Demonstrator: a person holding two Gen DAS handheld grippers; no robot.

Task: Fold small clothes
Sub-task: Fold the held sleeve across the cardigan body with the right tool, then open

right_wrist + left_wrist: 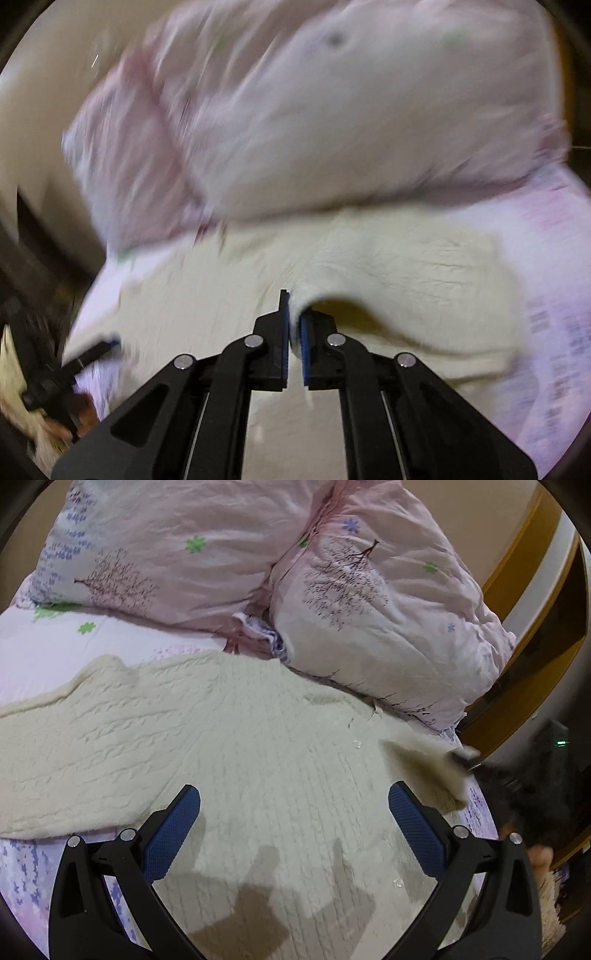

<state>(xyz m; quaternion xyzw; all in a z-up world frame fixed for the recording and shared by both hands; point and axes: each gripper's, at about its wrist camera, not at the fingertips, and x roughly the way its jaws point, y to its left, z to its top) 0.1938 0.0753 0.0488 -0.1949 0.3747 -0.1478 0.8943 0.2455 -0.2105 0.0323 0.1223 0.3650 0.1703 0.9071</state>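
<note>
A cream cable-knit sweater (229, 746) lies spread on the bed, one sleeve stretched out to the left. My left gripper (293, 803) is open and empty, hovering over the sweater's body. My right gripper (294, 325) is shut on a fold of the sweater's sleeve (369, 273) and holds it lifted off the bed. The right wrist view is blurred by motion. In the left wrist view the lifted sleeve (436, 768) shows at the right, pinched by the right gripper (461, 758).
Two pink floral pillows (207, 554) lean at the head of the bed, behind the sweater. The floral bedsheet (55, 653) shows around it. A wooden bed frame (535, 602) runs along the right. The left gripper shows at lower left in the right wrist view (88, 354).
</note>
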